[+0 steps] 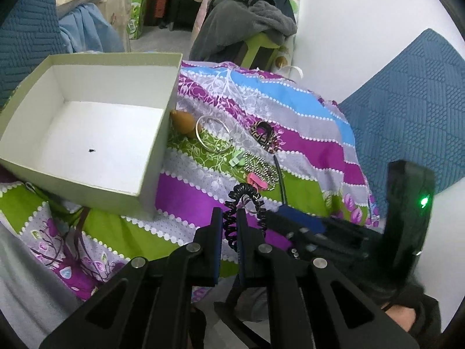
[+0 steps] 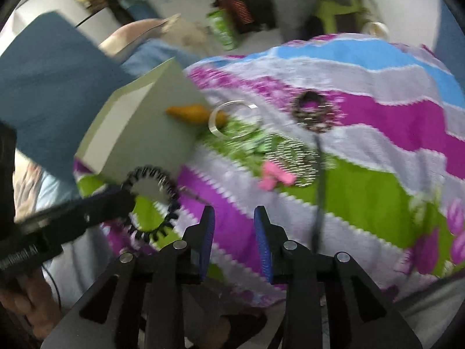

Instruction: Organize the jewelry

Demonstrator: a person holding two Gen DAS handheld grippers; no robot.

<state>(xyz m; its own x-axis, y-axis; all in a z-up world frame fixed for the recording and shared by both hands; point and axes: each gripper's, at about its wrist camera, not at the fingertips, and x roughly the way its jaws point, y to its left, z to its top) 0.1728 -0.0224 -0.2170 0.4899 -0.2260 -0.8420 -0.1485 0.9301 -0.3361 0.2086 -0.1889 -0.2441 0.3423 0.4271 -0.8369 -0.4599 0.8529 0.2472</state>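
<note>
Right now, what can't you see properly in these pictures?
- Left wrist view: the tiny dark speck in the white box is too small to identify.
- Right wrist view: motion blur smears the bead chain.
- Right wrist view: the box's inside is hidden by its wall.

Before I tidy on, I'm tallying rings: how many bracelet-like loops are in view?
3. The black coil bracelet is pinched in the left gripper; the silver bangle lies on the bedspread beside the box; the patterned band lies right of it. Others may be hidden.
</note>
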